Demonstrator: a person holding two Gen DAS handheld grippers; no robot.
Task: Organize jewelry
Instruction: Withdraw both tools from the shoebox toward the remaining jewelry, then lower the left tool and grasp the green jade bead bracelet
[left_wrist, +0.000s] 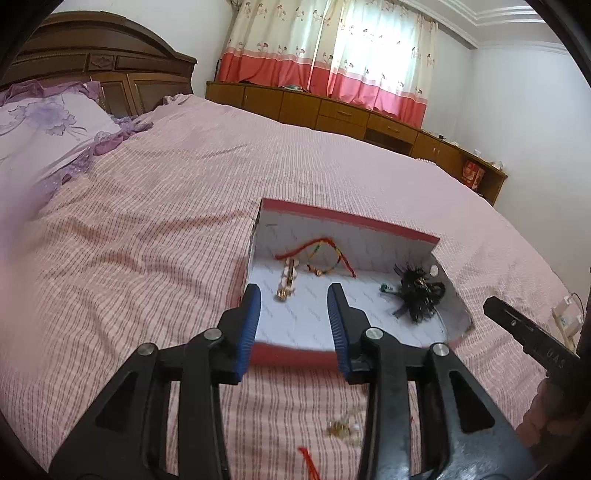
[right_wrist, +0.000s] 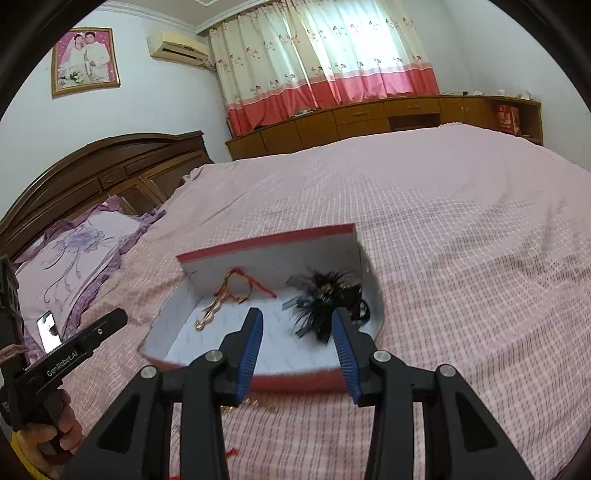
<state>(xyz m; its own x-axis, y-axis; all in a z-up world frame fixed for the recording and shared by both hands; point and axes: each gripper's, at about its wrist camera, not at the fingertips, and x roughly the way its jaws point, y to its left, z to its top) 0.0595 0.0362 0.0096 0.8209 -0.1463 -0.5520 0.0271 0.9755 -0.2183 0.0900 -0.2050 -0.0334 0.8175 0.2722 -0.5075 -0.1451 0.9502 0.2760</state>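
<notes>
A red-edged box (left_wrist: 347, 218) (right_wrist: 266, 242) with a white inside lies open on the pink bedspread. Inside it are a red and multicoloured cord bracelet (left_wrist: 325, 254) (right_wrist: 243, 286), a gold clasp piece (left_wrist: 286, 282) (right_wrist: 207, 315) and a black feathery hair ornament (left_wrist: 419, 291) (right_wrist: 325, 299). My left gripper (left_wrist: 295, 291) hovers over the box's near left part, open, nothing between its blue pads. My right gripper (right_wrist: 297, 314) hovers over the near edge, open and empty. A small gold piece (left_wrist: 343, 428) and a red cord (left_wrist: 308, 459) lie on the bedspread in front of the box.
The pink checked bedspread (left_wrist: 147, 240) stretches all around the box. A purple floral pillow (right_wrist: 74, 254) and a dark wooden headboard (right_wrist: 110, 166) stand at the left. A phone (right_wrist: 50, 330) lies by the pillow. Wooden cabinets (right_wrist: 369, 118) line the far wall under the curtains.
</notes>
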